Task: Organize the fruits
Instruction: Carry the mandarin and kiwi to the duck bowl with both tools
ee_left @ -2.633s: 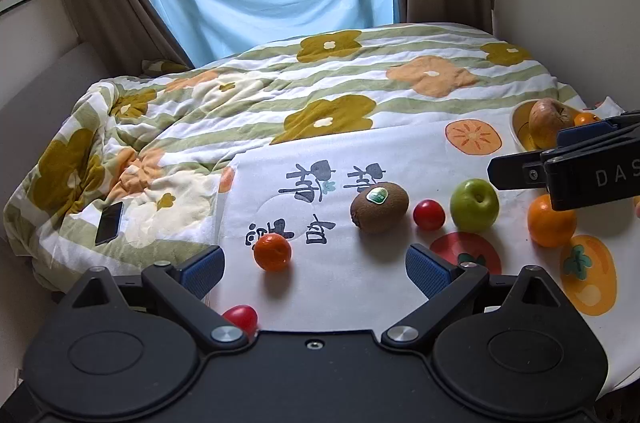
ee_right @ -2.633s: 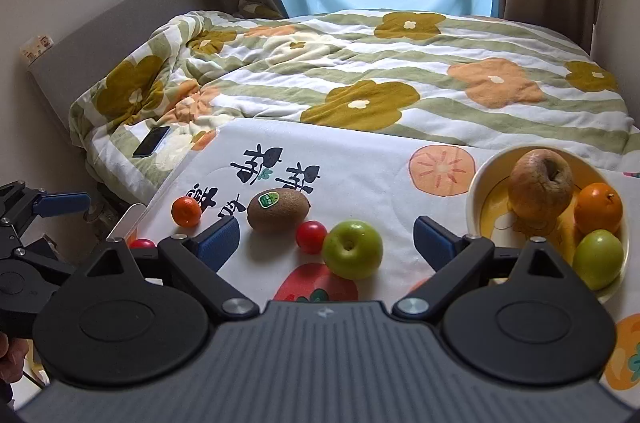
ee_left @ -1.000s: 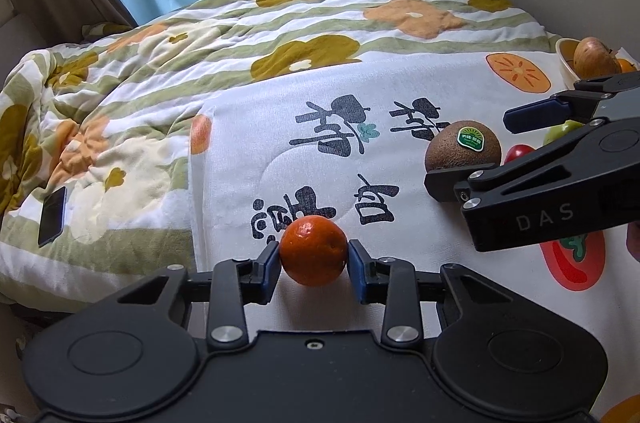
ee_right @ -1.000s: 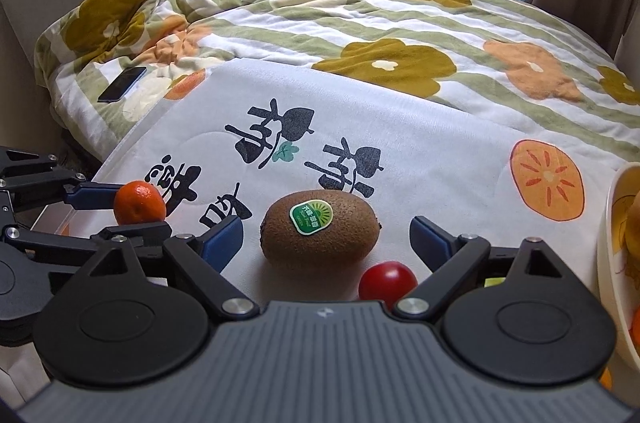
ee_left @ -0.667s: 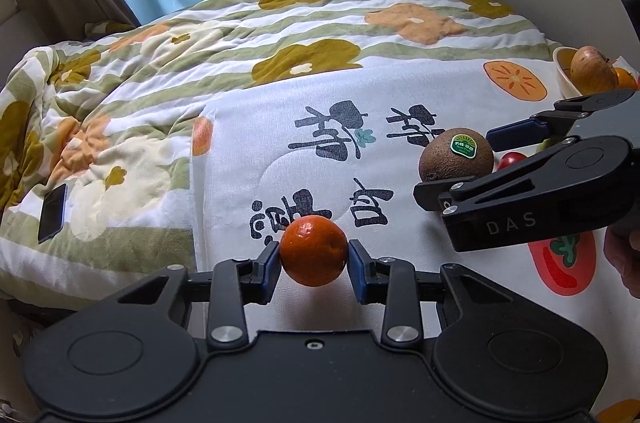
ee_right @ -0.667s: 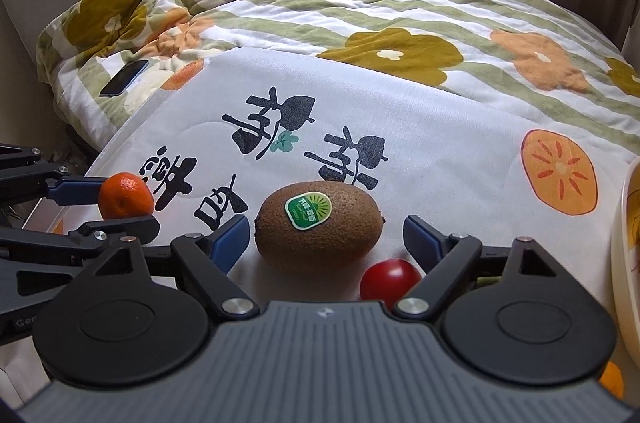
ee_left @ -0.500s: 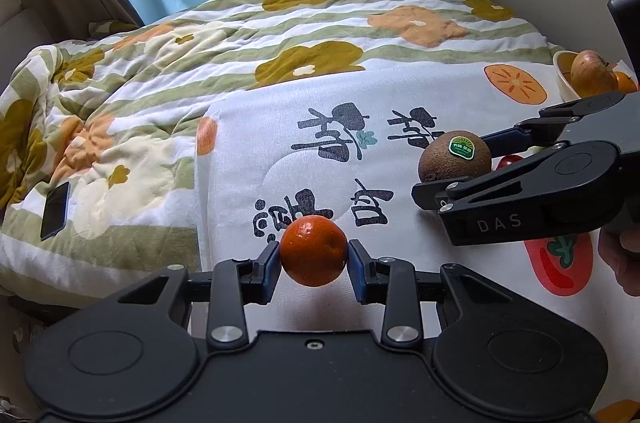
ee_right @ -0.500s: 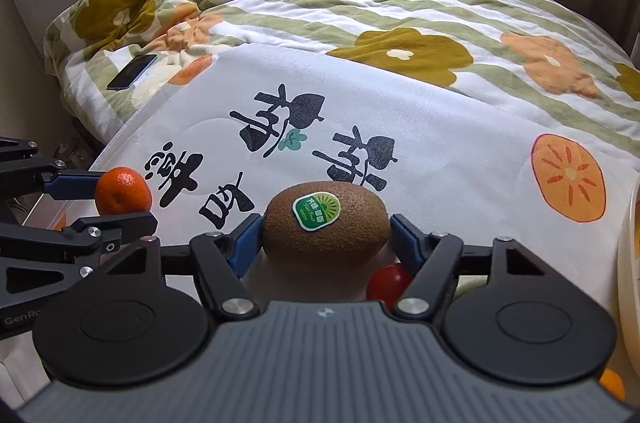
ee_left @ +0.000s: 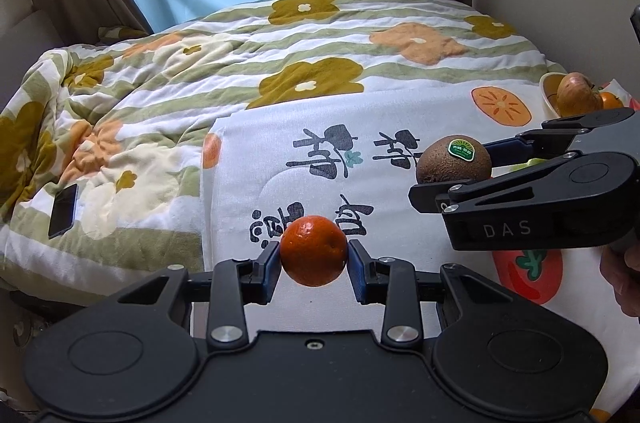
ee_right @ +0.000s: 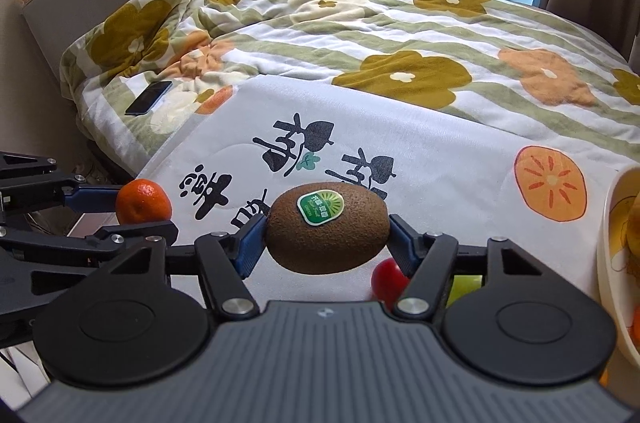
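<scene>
Fuzzy oval kiwi (ee_right: 327, 232) fills right tongs (ee_right: 327, 243); left tongs (ee_left: 313, 265) clamp dimpled mandarin (ee_left: 313, 250).

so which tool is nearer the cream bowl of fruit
Right. The right tool, gripping the brown kiwi, sits just left of the cream bowl; the left tool holds the small orange mandarin farther left.

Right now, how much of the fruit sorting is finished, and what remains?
Done: the bowl already holds some fruit. In hand: the left gripper holds the tangerine; the right gripper, jaws just closed, grips the kiwi. Left: both must reach the bowl, likely followed by the red tomato on the cloth.
</scene>
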### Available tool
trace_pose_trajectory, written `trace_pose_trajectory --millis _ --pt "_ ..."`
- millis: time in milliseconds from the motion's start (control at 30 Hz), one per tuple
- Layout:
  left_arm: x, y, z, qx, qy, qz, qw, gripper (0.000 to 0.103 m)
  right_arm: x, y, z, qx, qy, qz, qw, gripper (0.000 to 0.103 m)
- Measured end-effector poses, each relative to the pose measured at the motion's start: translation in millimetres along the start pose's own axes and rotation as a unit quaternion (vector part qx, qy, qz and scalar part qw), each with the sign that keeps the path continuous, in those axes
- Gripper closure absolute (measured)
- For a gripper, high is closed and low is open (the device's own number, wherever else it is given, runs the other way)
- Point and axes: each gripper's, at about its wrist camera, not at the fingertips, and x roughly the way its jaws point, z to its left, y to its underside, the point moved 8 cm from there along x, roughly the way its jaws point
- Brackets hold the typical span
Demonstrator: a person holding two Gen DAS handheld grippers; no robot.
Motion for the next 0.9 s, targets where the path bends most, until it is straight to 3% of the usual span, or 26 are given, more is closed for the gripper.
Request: trace_pose_trajectory --millis 433,900 --pt "-43 -21 -50 0.0 0.01 -0.023 0.9997 0.064 -77 5 -38 0.029 0.017 -0.022 0.999 0.024" --pt "-56 -63 -146 0.028 0.042 -0.044 0.9977 0.064 -146 24 -155 0.075 0.076 -0.037 0.994 0.024"
